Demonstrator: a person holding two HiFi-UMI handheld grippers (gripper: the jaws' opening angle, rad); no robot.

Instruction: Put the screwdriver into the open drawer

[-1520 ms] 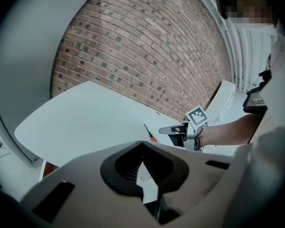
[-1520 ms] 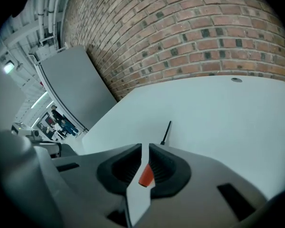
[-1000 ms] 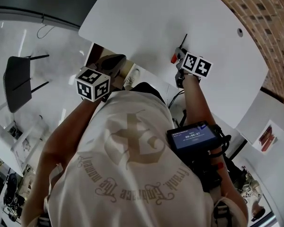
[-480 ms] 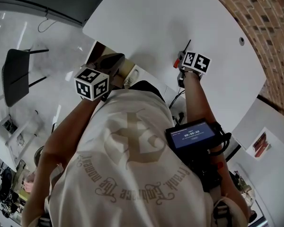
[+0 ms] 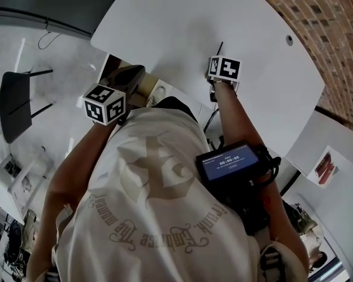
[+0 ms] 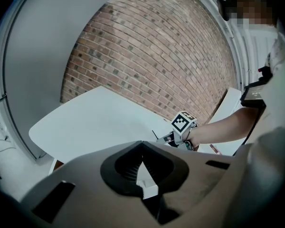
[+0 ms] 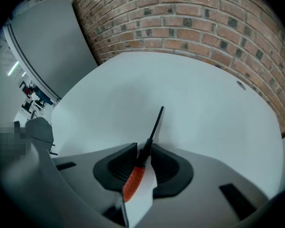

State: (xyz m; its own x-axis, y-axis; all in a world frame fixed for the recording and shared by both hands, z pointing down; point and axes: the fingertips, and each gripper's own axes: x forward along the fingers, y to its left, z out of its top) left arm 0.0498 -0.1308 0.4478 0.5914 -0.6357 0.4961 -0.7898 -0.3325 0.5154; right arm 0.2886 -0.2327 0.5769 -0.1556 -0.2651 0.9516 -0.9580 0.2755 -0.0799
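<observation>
The right gripper [image 7: 145, 148] had just been closing and now stood clamped on the screwdriver [image 7: 152, 129], its jaws pinching the tool where the orange-red handle met the black shaft. The handle lay back between the jaws, and the shaft pointed away from the person over the white table [image 7: 204, 103], toward the brick wall. The tip was just above the tabletop or touching it; which could not be told. The left gripper [image 6: 142, 144] was closed on nothing and hung off the table's near edge. What appeared to be the open drawer [image 5: 159, 91] lay below that edge, partly hidden by the left gripper. It therefore lay behind and to the left of the right gripper, and lower. The left hand was nearer it, but the right held the tool. The carry would probably run back toward the person, leftward and down.
</observation>
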